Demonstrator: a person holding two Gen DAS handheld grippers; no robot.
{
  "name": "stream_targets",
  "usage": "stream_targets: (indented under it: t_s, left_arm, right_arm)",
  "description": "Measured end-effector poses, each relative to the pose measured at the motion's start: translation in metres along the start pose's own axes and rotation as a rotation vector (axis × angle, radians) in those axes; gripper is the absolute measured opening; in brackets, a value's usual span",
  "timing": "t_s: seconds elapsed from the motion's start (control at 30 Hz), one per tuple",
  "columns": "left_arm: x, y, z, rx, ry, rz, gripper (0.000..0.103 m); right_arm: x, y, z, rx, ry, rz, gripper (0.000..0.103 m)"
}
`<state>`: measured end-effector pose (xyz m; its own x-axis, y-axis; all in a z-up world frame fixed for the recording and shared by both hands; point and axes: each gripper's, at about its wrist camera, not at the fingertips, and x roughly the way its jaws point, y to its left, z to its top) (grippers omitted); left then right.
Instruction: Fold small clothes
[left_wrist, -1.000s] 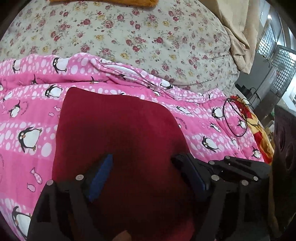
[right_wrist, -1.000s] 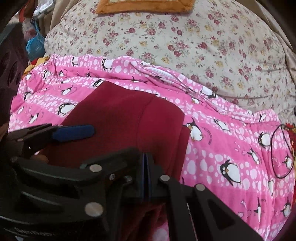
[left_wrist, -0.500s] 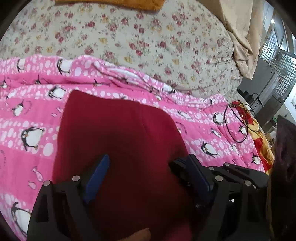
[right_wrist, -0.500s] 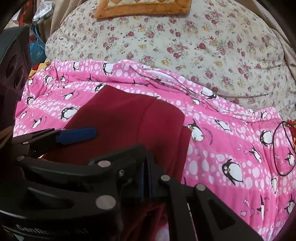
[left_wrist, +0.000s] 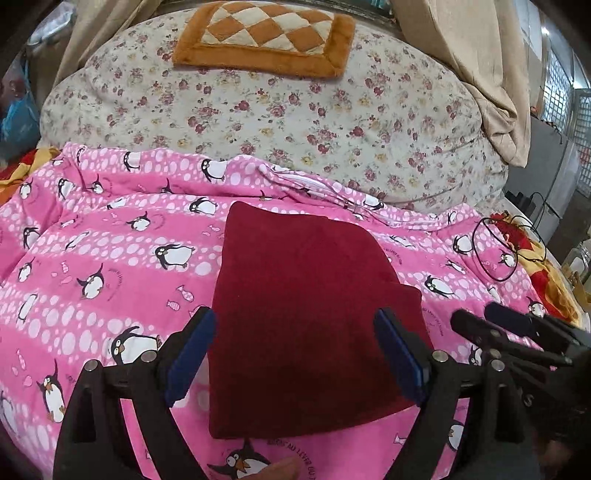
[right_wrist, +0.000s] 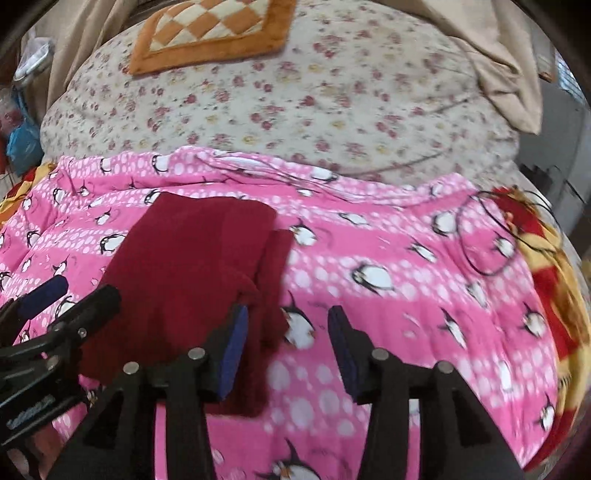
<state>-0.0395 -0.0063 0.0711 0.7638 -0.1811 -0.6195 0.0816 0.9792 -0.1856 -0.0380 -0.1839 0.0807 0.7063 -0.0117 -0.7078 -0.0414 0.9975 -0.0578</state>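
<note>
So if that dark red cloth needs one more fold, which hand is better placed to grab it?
Probably the left. The left gripper hangs over the red cloth, jaws opening and straddling it. The right gripper sits off the cloth's right edge, jaws opening, mostly over the pink penguin blanket.

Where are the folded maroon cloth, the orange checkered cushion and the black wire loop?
maroon cloth (left_wrist: 306, 317), left wrist view, middle of its top layer.
orange checkered cushion (left_wrist: 264, 37), left wrist view, its checkered centre.
black wire loop (left_wrist: 479, 258), left wrist view, its left strand on the penguin blanket.
</note>
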Motion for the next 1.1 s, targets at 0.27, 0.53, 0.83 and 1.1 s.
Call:
stream_targets:
  t_s: [0.27,0.53,0.83,1.1]
  left_arm:
    - [0.003,0.003,-0.001,-0.014,0.021,-0.014,0.067]
    - [0.01,-0.003,-0.002,0.013,0.035,-0.013,0.067]
    - [0.012,-0.004,-0.004,0.009,0.04,-0.013,0.067]
    - [0.011,-0.004,-0.004,0.01,0.041,-0.016,0.067]
  right_arm:
    - [0.002,-0.007,-0.012,0.018,-0.003,0.031,0.051]
    - [0.006,-0.005,-0.011,0.01,0.007,0.052,0.051]
    - [0.001,-0.007,-0.01,0.016,0.003,0.062,0.051]
    - [0.003,-0.007,-0.012,0.013,0.007,0.06,0.051]
